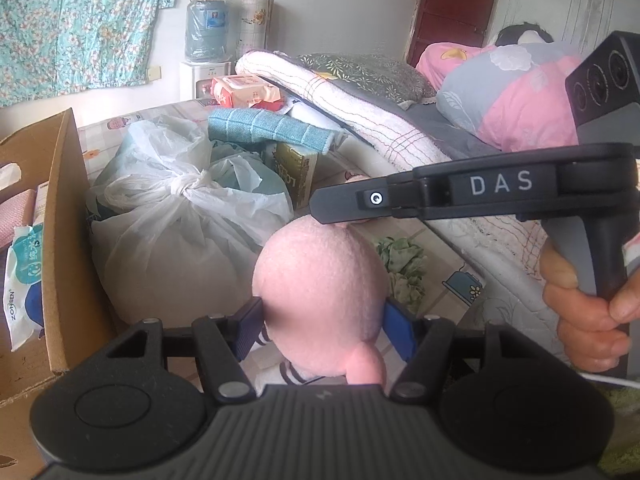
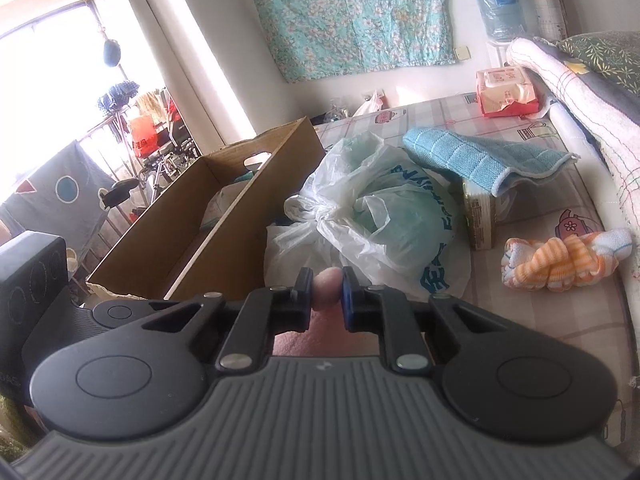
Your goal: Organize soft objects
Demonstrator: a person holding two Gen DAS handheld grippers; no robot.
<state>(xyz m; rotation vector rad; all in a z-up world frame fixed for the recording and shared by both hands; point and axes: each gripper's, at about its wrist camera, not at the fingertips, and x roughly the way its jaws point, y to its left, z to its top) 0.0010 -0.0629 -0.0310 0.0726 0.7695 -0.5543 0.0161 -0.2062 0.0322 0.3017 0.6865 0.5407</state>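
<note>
Both tools hold the pink plush toy: left tool clamps its body, right tool pinches a small nub. Not boxed yet; cardboard box waits nearby, striped cloth bundle and teal towel still on bed.

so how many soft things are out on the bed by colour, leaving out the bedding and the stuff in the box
pink: 1, the plush toy, held by both grippers
teal: 1, the folded towel
orange and white: 1, the knotted striped cloth
white: 1, the tied plastic bag of soft stuff
green: 1, the crumpled cloth
total: 5
</note>
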